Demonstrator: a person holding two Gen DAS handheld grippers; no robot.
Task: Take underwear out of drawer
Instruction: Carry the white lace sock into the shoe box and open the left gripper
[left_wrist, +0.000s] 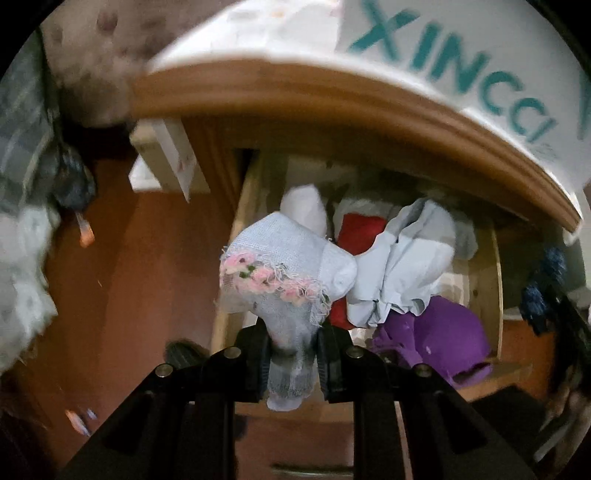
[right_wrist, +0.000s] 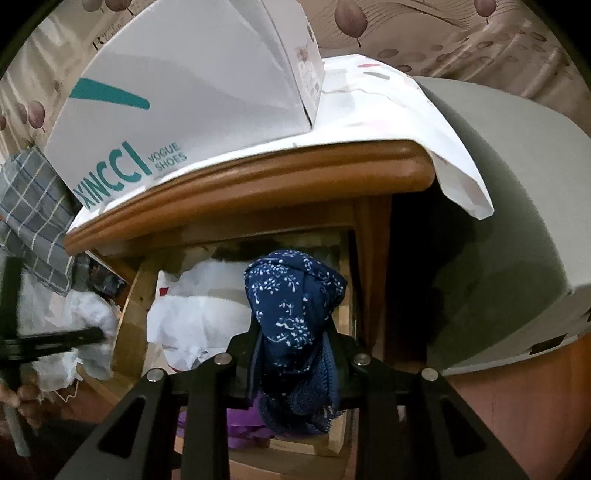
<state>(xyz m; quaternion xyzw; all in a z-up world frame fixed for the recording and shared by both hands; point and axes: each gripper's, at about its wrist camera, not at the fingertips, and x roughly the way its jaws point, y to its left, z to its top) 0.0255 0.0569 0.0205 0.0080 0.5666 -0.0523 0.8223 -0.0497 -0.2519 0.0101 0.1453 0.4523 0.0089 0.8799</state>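
A pale blue underwear piece (left_wrist: 291, 273) with a frayed pink floral trim hangs bunched above the open wooden drawer (left_wrist: 495, 266), clear of the clothes inside. A navy underwear piece (right_wrist: 295, 306) with small white sprigs is bunched and raised over the same drawer, above white and purple garments

Rig notes: 2 handheld black grippers, matte finish

Left gripper (left_wrist: 291, 354) & right gripper (right_wrist: 293, 363) looked alike: black angular linkage arms w/ cut-out slots, approx symmetric each side. 4 round silver pivot screws per unit, 2 inner, 2 outer. Fingers (left_wrist: 255, 365) were flat black blocks w/ ribbed inner faces. No cables, no markings seen. Person's fingertips showed at right-cam edge; no sleeve visible.
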